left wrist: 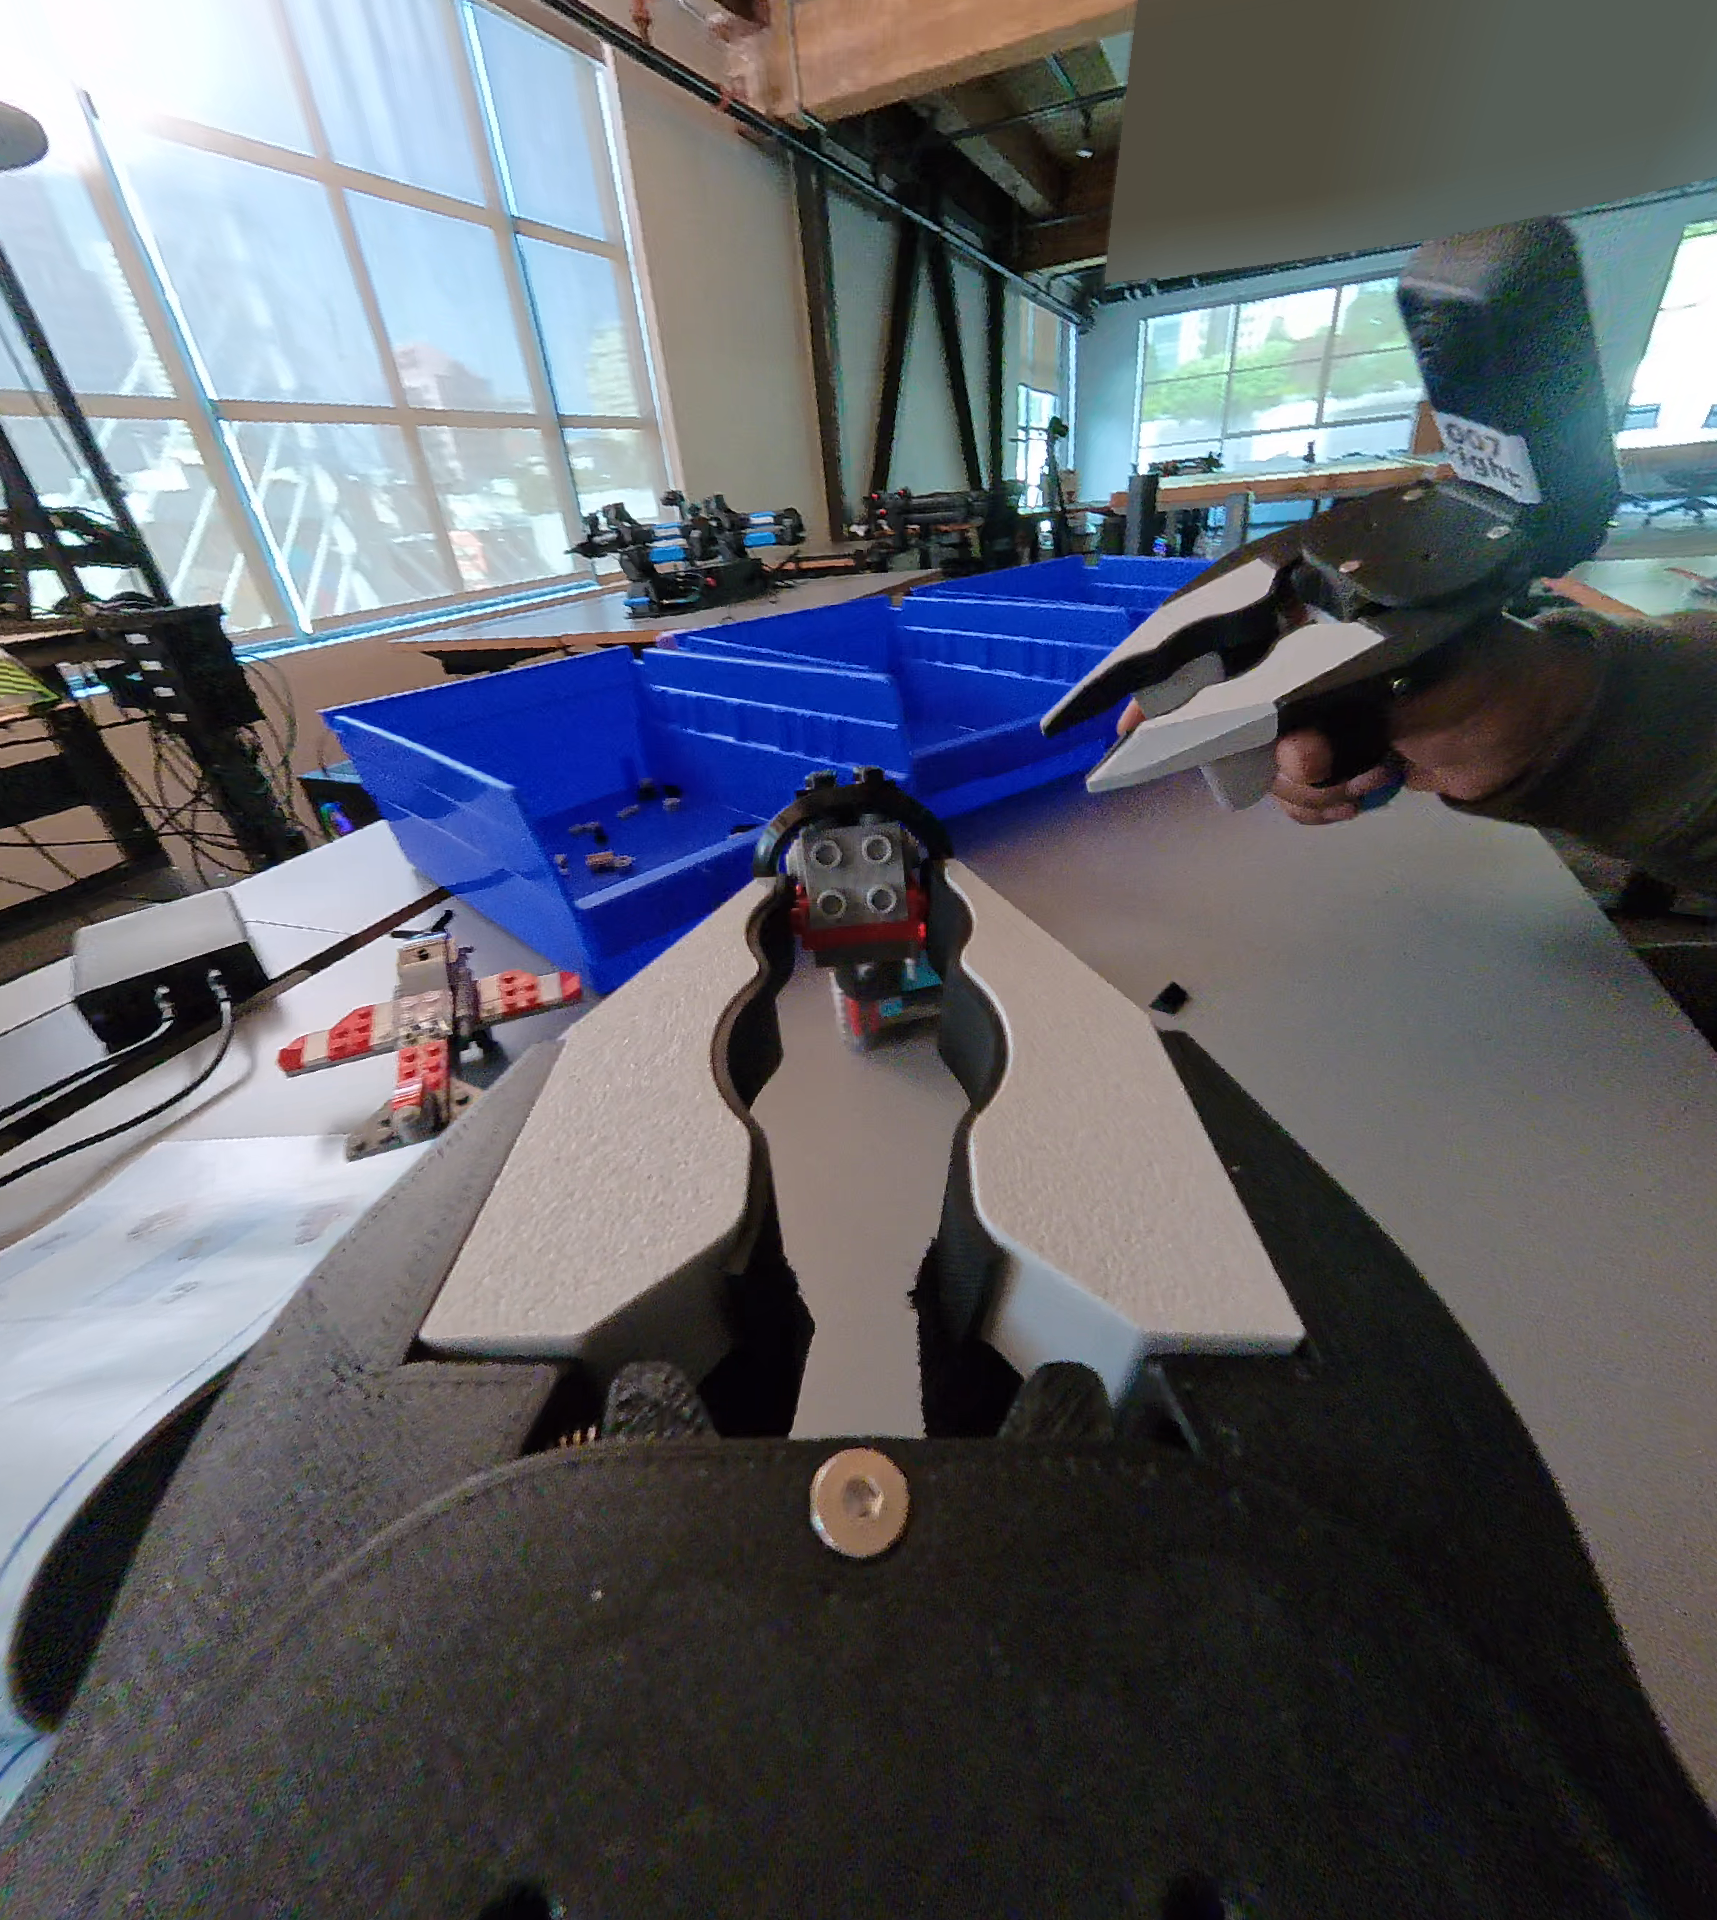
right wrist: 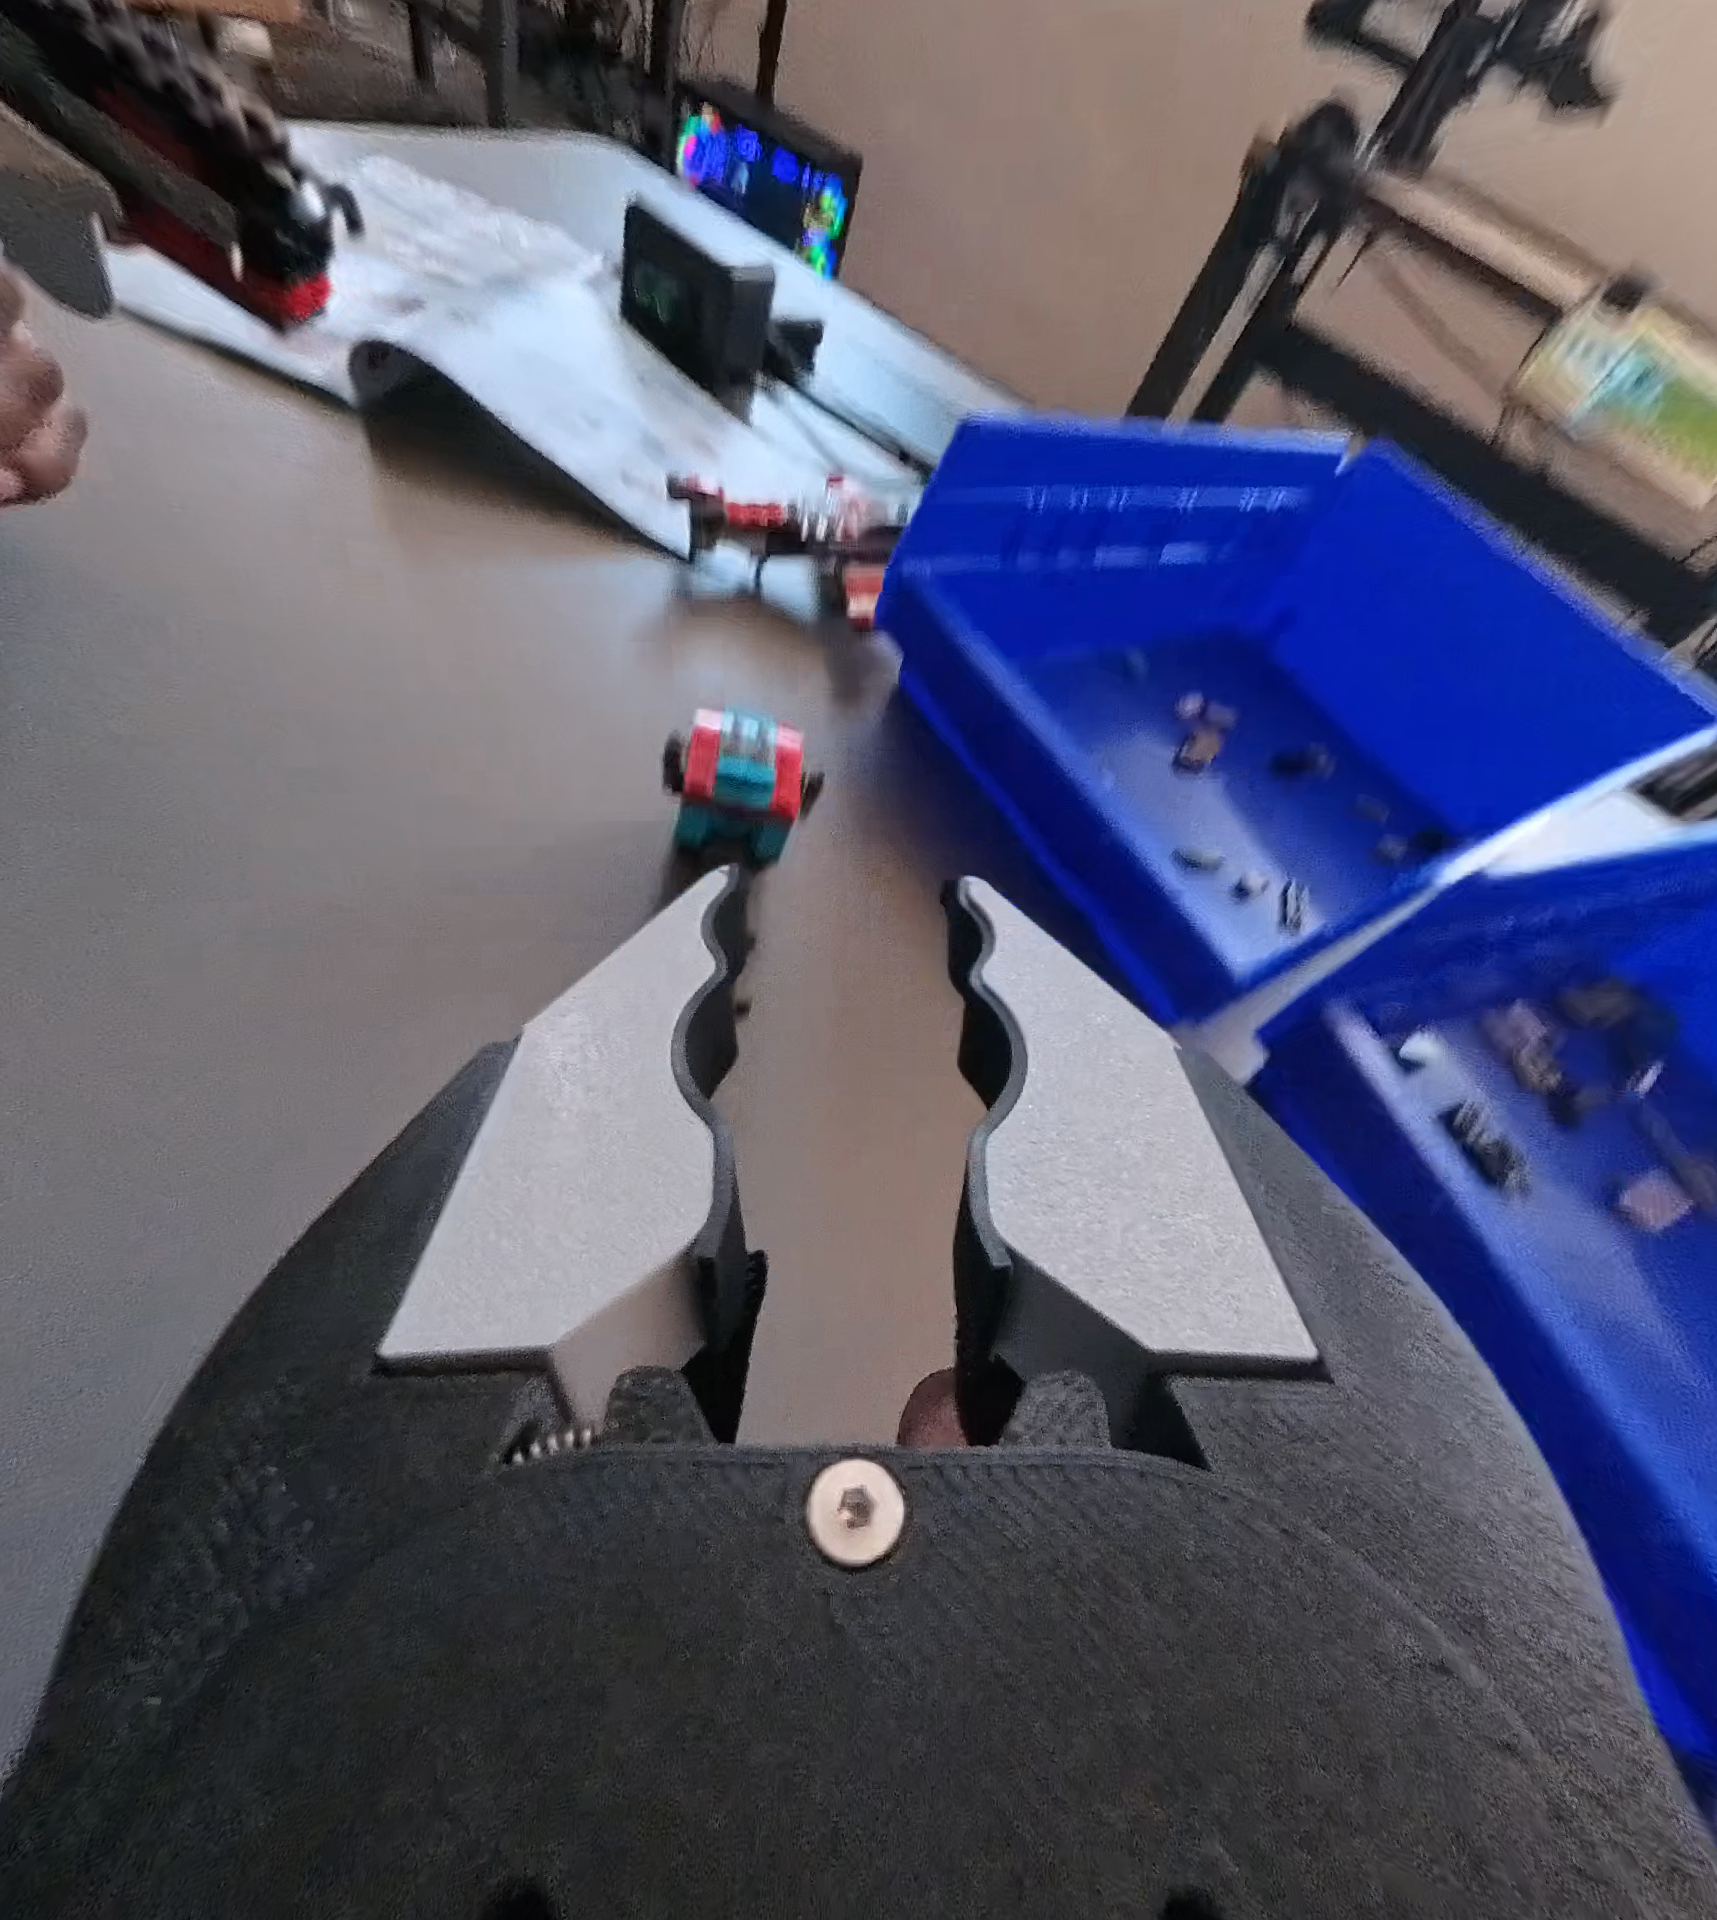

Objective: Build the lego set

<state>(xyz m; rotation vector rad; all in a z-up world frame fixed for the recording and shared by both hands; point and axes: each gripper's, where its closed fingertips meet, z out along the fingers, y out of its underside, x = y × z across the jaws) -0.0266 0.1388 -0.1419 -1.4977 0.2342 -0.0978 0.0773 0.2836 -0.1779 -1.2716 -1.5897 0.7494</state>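
Big windows and dark steel frames ring an open workshop, with the grey counter [left wrist: 1353, 1039] filling the foreground. Along its far side sits a row of blue bins [left wrist: 729, 748], the nearest one holding a scatter of small dark pieces.

At the counter's left edge lie a curled white sheet [left wrist: 106, 1299] and a black box with cables [left wrist: 168, 966]. Beside them sits a red and white brick plane [left wrist: 418, 1029].

The left gripper [left wrist: 854, 883] holds a brick model [left wrist: 854, 873], grey studs on top, red below, under a black arch, off the counter. Its jaws are clamped on the model's sides.

The right gripper [right wrist: 838, 883] hangs above the counter near the bins with its jaws apart and nothing between them. Just beyond its left fingertip stands a small red and teal brick piece [right wrist: 734, 774] on the counter, blurred and not touched. A tiny black piece [left wrist: 1168, 1000] lies alone on the counter to the right of the left gripper.
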